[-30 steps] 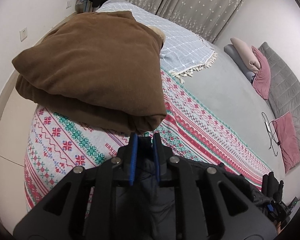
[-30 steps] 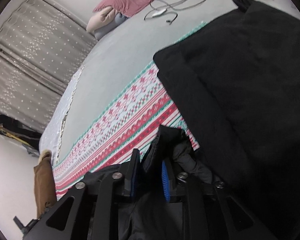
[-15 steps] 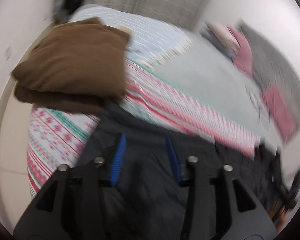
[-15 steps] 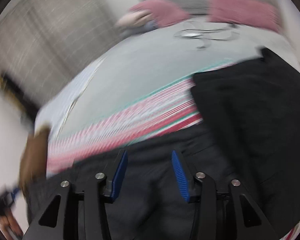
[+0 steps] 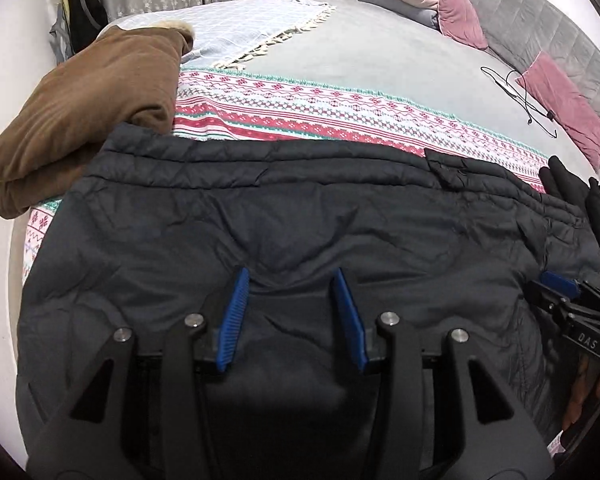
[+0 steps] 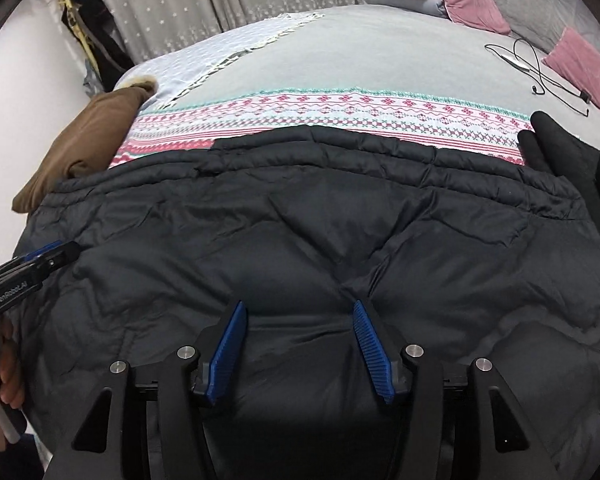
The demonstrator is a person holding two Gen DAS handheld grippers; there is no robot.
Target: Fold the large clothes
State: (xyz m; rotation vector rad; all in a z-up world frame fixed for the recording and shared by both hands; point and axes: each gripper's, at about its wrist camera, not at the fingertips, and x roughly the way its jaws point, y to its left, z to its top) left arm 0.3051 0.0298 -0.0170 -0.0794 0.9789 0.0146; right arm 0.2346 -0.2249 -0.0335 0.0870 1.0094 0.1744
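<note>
A dark padded jacket point(image 5: 300, 208) lies spread flat across the near edge of the bed, its quilted hem running along the far side point(image 6: 340, 152). My left gripper point(image 5: 290, 276) hovers open over the jacket's near part, with nothing pinched between its blue pads. My right gripper point(image 6: 299, 308) is over the same jacket further right; its jaws are opening and only flat cloth shows below them. Each wrist view catches the other gripper at its edge: the right gripper point(image 5: 560, 284) and the left gripper point(image 6: 48, 254), which a hand holds.
A folded brown garment point(image 5: 92, 92) sits at the jacket's left. Black clothing point(image 5: 580, 200) lies at its right. Under them is a red and green patterned blanket point(image 5: 320, 104) on a grey bed, with pink pillows point(image 5: 456, 12) and a cable point(image 5: 516, 88) behind.
Both grippers were shut on bunched dark cloth a second ago. They have let go, opened and swung round, and the jacket now lies spread flat beneath them.
</note>
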